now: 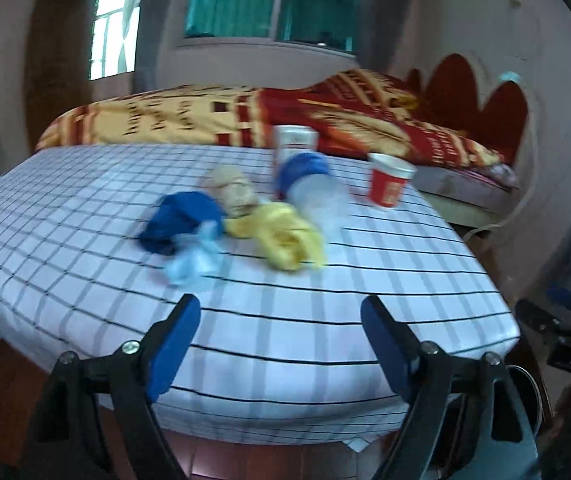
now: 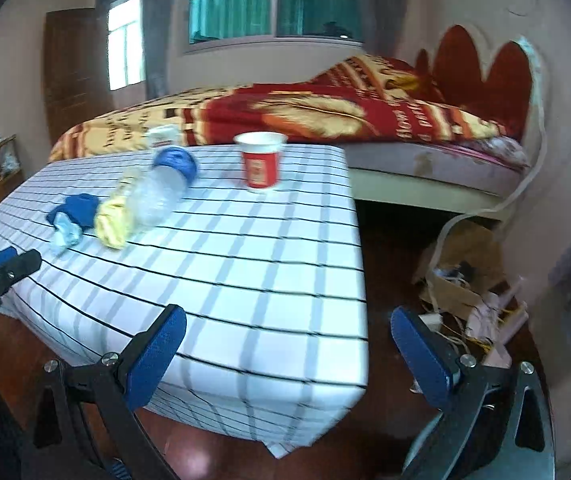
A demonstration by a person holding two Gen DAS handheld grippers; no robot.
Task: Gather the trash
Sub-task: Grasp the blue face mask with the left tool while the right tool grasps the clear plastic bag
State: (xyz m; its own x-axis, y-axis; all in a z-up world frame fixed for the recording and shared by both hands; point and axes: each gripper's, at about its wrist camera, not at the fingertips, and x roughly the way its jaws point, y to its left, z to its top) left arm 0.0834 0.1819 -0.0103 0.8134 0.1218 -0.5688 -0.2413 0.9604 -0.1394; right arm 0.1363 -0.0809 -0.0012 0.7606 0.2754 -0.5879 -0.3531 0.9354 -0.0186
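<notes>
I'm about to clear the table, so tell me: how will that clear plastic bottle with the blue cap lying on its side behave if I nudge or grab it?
The clear plastic bottle with the blue cap looks empty, so probably light. Lying on its side, it may roll. Thin walls likely crumple when squeezed.

You are working in a bedroom of a private home. A bed (image 2: 425, 160) with a red and yellow patterned blanket (image 1: 245, 116) and a scalloped red headboard (image 2: 481, 68) stands along the far wall under a curtained window (image 1: 269, 4). In front of it stands a table under a checked cloth (image 2: 265, 264). The floor (image 2: 389, 264) is dark wood, and a wooden door (image 2: 71, 68) stands at the left.
</notes>
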